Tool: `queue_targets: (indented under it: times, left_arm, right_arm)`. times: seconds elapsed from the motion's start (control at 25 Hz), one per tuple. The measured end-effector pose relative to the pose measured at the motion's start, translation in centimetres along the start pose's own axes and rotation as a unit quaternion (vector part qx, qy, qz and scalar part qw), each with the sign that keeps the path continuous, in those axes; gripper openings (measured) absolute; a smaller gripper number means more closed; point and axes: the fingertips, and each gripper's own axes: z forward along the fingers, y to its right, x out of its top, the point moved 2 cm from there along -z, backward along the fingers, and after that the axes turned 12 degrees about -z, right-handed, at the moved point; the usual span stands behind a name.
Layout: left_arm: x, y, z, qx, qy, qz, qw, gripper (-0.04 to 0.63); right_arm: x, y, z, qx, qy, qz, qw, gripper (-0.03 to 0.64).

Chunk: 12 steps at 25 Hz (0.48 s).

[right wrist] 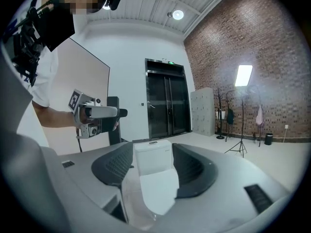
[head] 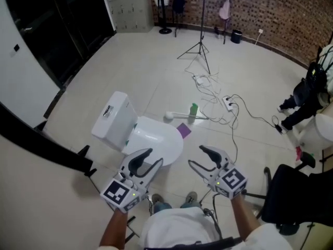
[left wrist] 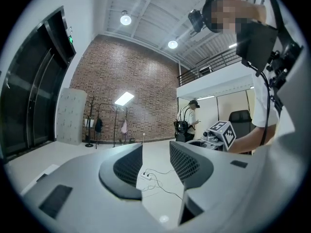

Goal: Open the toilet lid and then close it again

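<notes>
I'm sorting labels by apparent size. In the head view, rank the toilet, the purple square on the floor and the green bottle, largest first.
1. Toilet, by far the largest.
2 and 3. Purple square and green bottle look about alike; too close to rank.

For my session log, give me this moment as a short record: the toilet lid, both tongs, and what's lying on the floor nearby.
toilet lid: down, closed
tank: on the far side of the lid from the person
left tongs: open, empty, no contact with the toilet seen
right tongs: open, empty, pointed at the toilet from a distance
floor beyond toilet: green bottle, power strip with cables
task stage: lid not yet lifted
</notes>
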Motion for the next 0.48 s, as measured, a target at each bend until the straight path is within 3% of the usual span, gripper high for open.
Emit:
queue_targets:
  times: [0.28,0.48]
  left_arm:
    - [-2.4,-1.7,0.4,0.06,-0.01,0.017,0.998,0.167]
    - [-3.6,-3.4,-0.7,0.073,-0.043,0.073,0.9938,0.167]
  right_arm:
    - [-4.7,-1.0,-0.6,0.021,-0.032,-0.035,0.999,0.264]
    - [-6.1,-2.7,0.5,0.016,-0.063,-0.058,0.996,0.264]
